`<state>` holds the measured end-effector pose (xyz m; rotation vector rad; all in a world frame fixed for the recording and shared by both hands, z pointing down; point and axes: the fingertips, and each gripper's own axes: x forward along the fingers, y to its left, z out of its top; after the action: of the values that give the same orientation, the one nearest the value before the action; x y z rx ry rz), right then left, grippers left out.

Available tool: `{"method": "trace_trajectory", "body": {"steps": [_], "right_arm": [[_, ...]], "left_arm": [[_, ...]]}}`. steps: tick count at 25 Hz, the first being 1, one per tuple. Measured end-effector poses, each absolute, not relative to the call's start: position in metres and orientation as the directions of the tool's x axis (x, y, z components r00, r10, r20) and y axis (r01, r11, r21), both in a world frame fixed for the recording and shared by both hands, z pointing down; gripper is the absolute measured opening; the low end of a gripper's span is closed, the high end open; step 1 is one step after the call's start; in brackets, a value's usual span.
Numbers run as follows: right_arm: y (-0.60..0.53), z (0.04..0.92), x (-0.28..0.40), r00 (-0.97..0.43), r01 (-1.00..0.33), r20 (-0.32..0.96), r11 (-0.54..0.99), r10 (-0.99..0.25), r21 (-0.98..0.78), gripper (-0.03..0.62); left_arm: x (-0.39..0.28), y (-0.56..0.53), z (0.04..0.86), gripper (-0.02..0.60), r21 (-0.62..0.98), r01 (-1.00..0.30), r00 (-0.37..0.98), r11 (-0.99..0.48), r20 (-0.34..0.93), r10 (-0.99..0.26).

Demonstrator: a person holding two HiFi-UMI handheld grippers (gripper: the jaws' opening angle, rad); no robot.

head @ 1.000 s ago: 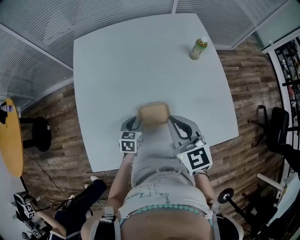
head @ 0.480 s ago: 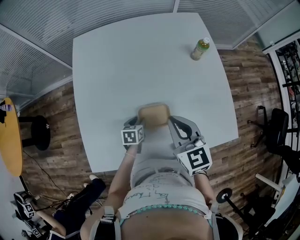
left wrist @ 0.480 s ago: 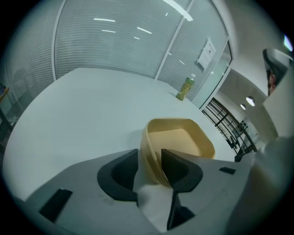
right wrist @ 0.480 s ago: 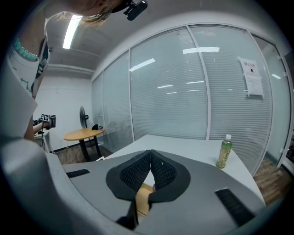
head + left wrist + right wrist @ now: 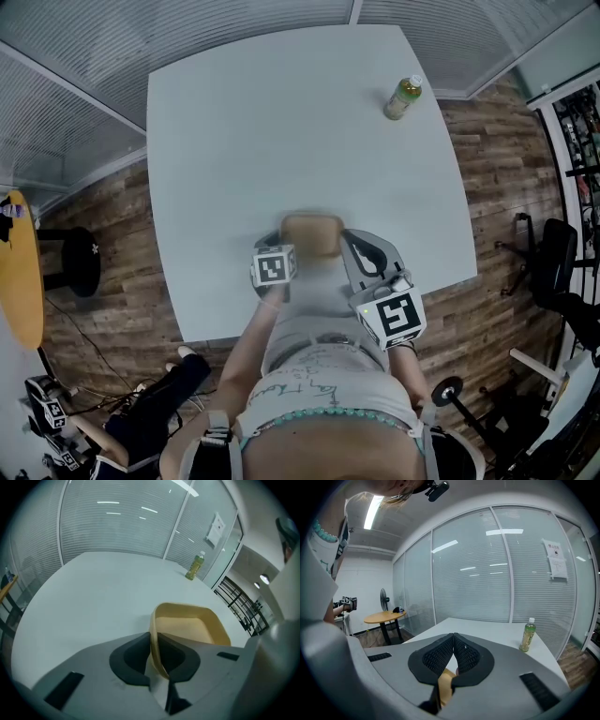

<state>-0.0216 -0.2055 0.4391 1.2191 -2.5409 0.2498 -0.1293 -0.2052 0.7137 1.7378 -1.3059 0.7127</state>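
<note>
The tan, smooth-walled bowl [image 5: 312, 234] with a rounded-rectangular rim sits open side up between the two grippers, over the near part of the matte pale grey table [image 5: 281, 122]. Its long axis runs across the person's front, from one gripper to the other. The left gripper [image 5: 157, 651] pinches the bowl's thin side wall between its dark pads. The right gripper [image 5: 453, 656], its ribbed pads meeting at the tips, clamps the opposite rim. A green plastic bottle [image 5: 403, 97] stands upright at the far corner, well apart.

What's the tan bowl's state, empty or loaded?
Empty. The left gripper view looks into the tan bowl and shows only bare floor and walls; the left gripper is clamped on its near rim.
</note>
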Motion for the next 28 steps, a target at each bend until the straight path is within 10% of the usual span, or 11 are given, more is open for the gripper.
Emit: {"method": "trace_trajectory", "body": {"steps": [28], "right_arm": [[-0.183,0.445,-0.013,-0.568,-0.797,0.365,0.604,-0.738,-0.018,0.000]], "left_arm": [[-0.134,-0.173,0.670,0.025,0.338,-0.920,0.391,-0.197,0.785,-0.480]]}}
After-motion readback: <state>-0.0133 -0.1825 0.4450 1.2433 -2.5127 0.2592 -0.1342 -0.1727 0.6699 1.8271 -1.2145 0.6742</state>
